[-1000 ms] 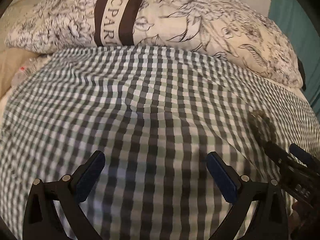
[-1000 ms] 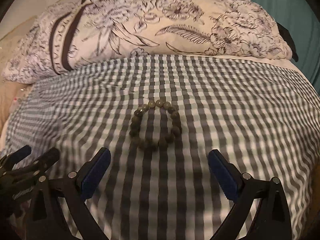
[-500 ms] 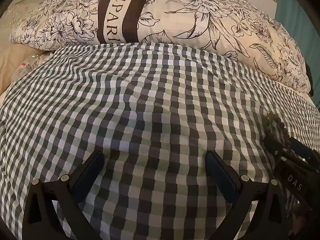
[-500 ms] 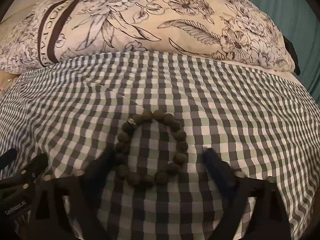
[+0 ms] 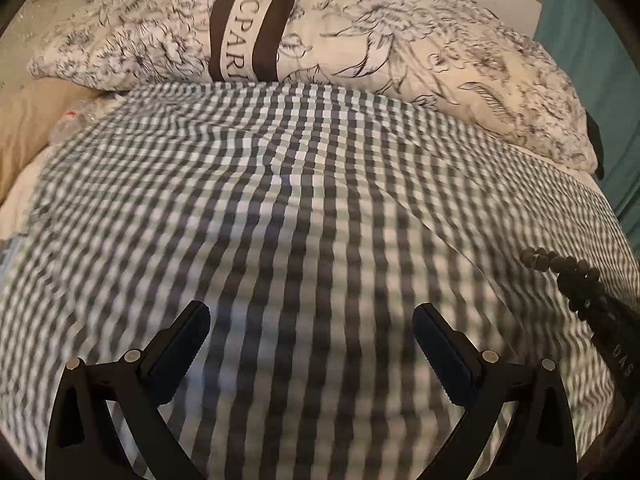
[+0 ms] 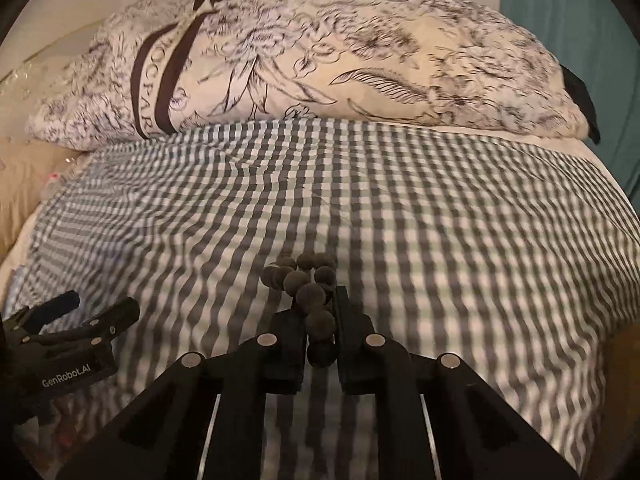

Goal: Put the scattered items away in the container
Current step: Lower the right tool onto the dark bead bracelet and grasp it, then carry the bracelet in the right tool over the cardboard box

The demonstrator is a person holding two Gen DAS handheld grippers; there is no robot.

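A dark beaded bracelet [image 6: 304, 280] is bunched between the fingers of my right gripper [image 6: 318, 320], which is shut on it just above the checked bedspread [image 6: 440, 220]. In the left wrist view the bracelet [image 5: 560, 268] shows at the right edge, at the tip of the right gripper [image 5: 592, 304]. My left gripper [image 5: 310, 344] is open and empty over the checked bedspread [image 5: 280, 200]. It also shows at the left of the right wrist view [image 6: 76, 312]. No container is in view.
A floral pillow [image 6: 320, 60] with a dark band lies across the far side of the bed. A teal curtain [image 6: 580, 40] hangs at the far right. Clear plastic wrapping [image 5: 72, 120] and a beige sheet lie at the far left.
My right gripper moved forward over the bracelet and closed on it, bunching the ring of beads. The left gripper stayed open and shifted slightly.
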